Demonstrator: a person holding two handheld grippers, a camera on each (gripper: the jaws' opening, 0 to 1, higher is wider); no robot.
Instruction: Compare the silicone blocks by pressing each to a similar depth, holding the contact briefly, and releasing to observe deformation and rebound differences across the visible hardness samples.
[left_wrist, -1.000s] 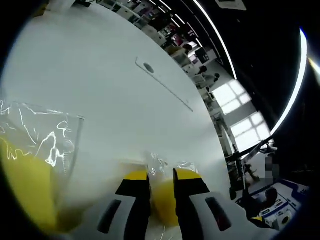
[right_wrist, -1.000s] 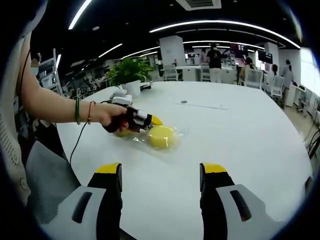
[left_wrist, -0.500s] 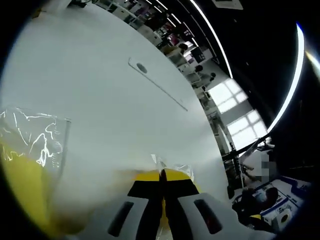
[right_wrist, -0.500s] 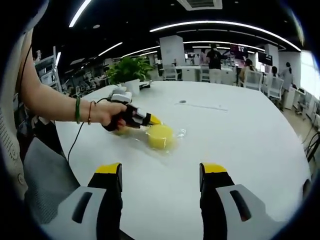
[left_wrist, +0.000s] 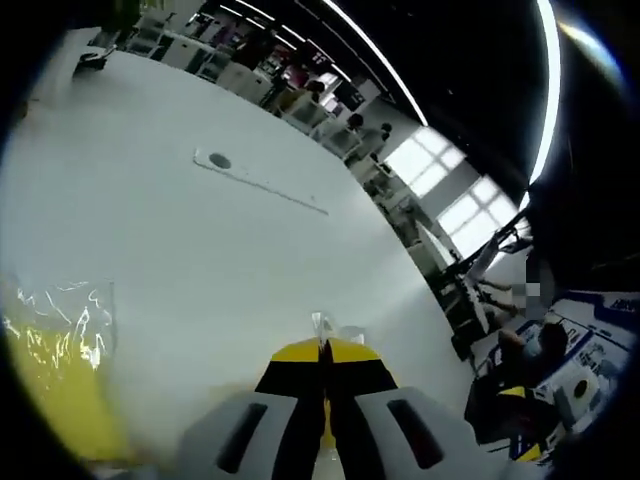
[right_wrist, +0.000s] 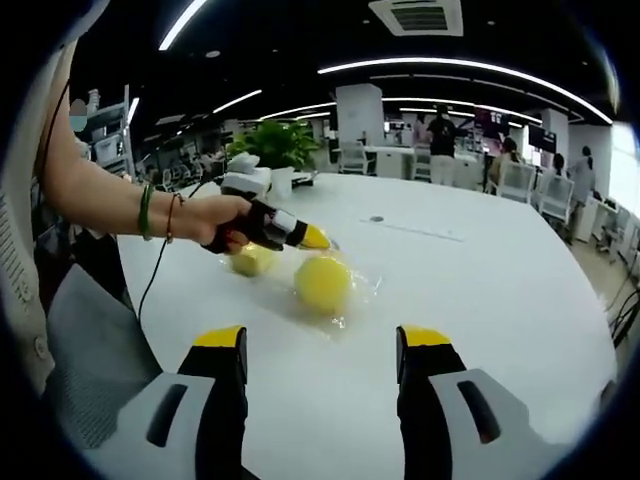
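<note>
Two yellow silicone blocks in clear bags lie on the white table (right_wrist: 480, 300). The rounder block (right_wrist: 322, 283) sits mid-table; a smaller one (right_wrist: 250, 261) lies under the left gripper (right_wrist: 318, 239), which a hand holds just above them. In the left gripper view the left gripper (left_wrist: 322, 347) has its jaws together, with a crinkle of clear bag (left_wrist: 325, 325) pinched at the tips and a sliver of yellow below them. A bagged yellow block (left_wrist: 50, 390) fills the lower left there. My right gripper (right_wrist: 320, 345) stands open, well short of the blocks, with nothing between its fingers.
A person's forearm (right_wrist: 110, 205) with bracelets reaches in from the left, and a cable (right_wrist: 165, 275) trails off the table edge. A potted plant (right_wrist: 280, 145) stands at the far end. A cable-slot plate (right_wrist: 410, 228) is set in the tabletop. Chairs and people are in the background.
The left gripper's jaws closed from straddling a yellow block to fully together on the bag film. The left view swung, showing more of the room. The right gripper stayed open.
</note>
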